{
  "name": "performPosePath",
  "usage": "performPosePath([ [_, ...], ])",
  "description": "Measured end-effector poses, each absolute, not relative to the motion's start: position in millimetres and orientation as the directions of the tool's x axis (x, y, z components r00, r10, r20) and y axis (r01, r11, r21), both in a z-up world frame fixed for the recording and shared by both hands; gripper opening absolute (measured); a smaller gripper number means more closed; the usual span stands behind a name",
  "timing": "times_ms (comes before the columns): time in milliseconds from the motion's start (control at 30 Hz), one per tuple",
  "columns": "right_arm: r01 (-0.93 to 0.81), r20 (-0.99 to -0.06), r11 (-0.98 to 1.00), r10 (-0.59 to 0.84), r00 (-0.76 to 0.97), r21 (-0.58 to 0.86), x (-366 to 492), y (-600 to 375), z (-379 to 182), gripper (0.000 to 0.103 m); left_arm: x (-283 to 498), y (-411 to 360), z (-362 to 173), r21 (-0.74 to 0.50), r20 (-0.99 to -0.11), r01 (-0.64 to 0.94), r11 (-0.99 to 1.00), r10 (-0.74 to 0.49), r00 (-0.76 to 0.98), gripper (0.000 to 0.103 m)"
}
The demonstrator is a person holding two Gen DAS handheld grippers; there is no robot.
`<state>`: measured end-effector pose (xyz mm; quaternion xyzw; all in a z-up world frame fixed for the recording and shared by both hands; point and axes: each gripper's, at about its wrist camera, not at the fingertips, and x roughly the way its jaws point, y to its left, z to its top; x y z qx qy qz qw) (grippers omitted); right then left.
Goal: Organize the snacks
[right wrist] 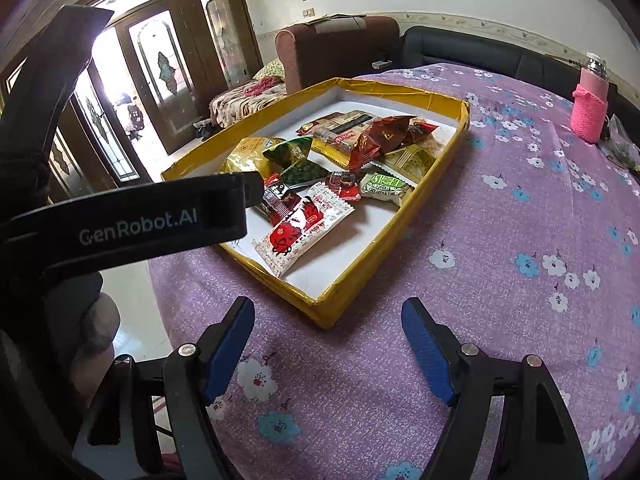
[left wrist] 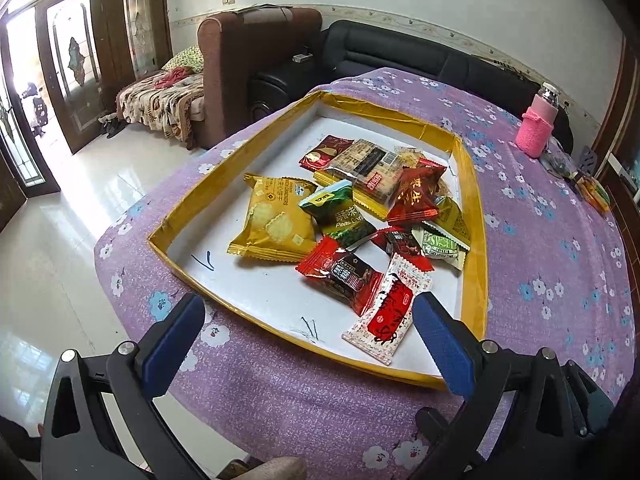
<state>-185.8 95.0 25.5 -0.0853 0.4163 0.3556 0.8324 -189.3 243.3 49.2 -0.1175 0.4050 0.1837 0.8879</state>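
Observation:
A shallow yellow-rimmed tray (left wrist: 476,216) with a white floor lies on the purple flowered tablecloth and holds several snack packets: a yellow cracker pack (left wrist: 276,220), a green peas pack (left wrist: 340,214), a red and black pack (left wrist: 344,280), and a white and red pack (left wrist: 386,314) nearest me. My left gripper (left wrist: 308,332) is open and empty, over the tray's near edge. My right gripper (right wrist: 328,340) is open and empty, above the cloth just short of the tray's near corner (right wrist: 324,312). The left gripper's body (right wrist: 140,220) shows at the left of the right wrist view.
A pink-sleeved bottle (left wrist: 536,128) stands at the table's far right, with small items (left wrist: 588,188) beside it. Beyond the table are a black sofa (left wrist: 400,52), a brown armchair (left wrist: 256,60) and glass doors (left wrist: 68,60). The table edge drops to a tiled floor (left wrist: 52,260) on the left.

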Motion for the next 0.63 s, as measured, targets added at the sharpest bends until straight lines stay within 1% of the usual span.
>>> performPosePath([
  [267,-0.670,-0.750,0.724,0.533,0.391,0.165,-187.5,94.4,25.0,0.077,-189.2,238.1,49.4,-0.050,-0.760,-0.414,0.909,0.235,0.606,0.103],
  [500,-0.677,-0.748,0.715,0.544,0.380,0.176,-186.7,96.5,24.5,0.077,-192.6,240.0,53.0,-0.066,-0.747,-0.427,0.902,0.239,0.620,0.103],
  [633,-0.671,-0.742,0.716,0.555,0.377,0.194,-186.4,93.3,23.1,0.077,-192.5,244.6,48.7,-0.040,-0.772,-0.448,0.893,0.257,0.582,0.103],
])
